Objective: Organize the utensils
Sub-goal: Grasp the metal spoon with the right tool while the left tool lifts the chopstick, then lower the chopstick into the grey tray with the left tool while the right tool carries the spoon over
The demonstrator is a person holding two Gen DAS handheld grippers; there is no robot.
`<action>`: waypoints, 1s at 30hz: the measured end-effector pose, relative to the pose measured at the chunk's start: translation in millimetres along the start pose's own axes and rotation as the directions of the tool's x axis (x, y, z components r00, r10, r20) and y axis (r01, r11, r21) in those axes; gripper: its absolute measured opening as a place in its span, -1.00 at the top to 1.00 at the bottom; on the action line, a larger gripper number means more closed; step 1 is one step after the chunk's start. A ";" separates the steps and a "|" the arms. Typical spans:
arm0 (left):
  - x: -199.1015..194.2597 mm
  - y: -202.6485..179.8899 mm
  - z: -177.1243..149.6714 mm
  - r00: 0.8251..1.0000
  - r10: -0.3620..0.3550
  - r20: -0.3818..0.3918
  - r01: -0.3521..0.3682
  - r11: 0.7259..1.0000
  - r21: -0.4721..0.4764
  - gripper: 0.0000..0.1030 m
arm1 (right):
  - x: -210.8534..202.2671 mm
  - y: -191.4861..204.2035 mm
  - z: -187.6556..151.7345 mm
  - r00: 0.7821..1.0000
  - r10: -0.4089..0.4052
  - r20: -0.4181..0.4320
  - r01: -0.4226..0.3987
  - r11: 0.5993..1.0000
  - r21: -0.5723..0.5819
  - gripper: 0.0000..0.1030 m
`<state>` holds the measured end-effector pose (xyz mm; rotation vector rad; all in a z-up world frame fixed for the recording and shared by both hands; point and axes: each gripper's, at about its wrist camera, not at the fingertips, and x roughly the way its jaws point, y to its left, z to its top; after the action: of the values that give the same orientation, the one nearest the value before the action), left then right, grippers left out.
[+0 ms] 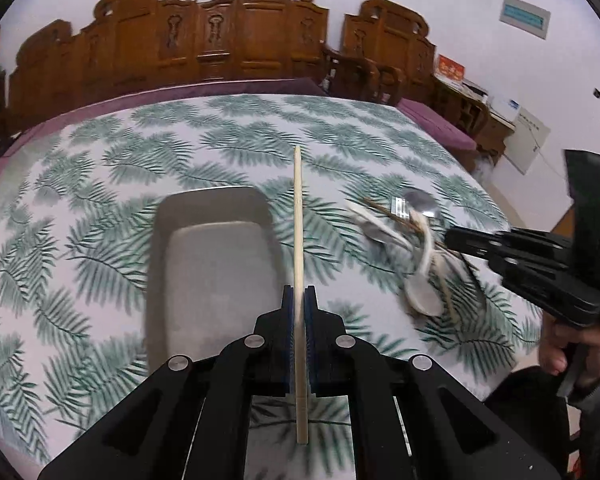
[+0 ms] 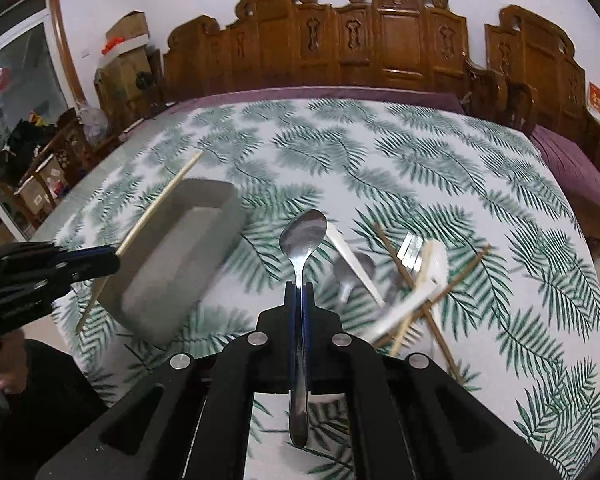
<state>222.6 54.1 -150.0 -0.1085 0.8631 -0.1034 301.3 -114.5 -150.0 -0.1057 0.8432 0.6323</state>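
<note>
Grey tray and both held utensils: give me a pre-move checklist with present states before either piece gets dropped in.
1. Left gripper shut on the light chopstick: ok.
2. Right gripper shut on the metal spoon: ok.
3. Grey tray interior free of items: ok.
4. Chopstick centred in the grip: not ok, most of it sticks out forward.
5. Remaining utensil pile untangled: not ok, pieces cross.
6. Spoon clear of the pile: ok.

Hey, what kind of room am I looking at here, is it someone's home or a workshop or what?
Most likely a living or dining room in a home. A carved wooden bench with purple cushions lines the wall, the table wears a leaf-print tablecloth, and cardboard boxes are stacked in the corner.
</note>
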 end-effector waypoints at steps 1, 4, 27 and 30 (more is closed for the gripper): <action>1.6 6.2 2.1 1.000 0.011 -0.002 -0.011 1.000 -0.002 0.92 | 0.2 4.8 2.3 1.000 0.005 0.002 -0.005 1.000 -0.005 0.92; 8.1 21.1 5.3 0.999 0.036 -0.016 -0.036 0.999 -0.005 0.92 | 2.8 17.7 9.4 1.000 0.022 0.007 -0.022 1.000 -0.015 0.92; -1.4 76.4 6.5 0.997 0.073 0.016 -0.071 0.993 -0.090 0.88 | 48.8 87.8 36.1 0.995 0.094 -0.030 -0.096 0.993 -0.070 0.92; -10.3 81.1 8.3 0.996 0.085 0.039 -0.081 0.992 -0.092 0.88 | 62.3 101.7 40.0 0.993 0.109 -0.041 -0.112 0.991 -0.068 0.92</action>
<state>226.1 136.2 -148.0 -0.1593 0.8288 0.0158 301.7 11.3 -152.5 -0.1358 0.8675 0.7663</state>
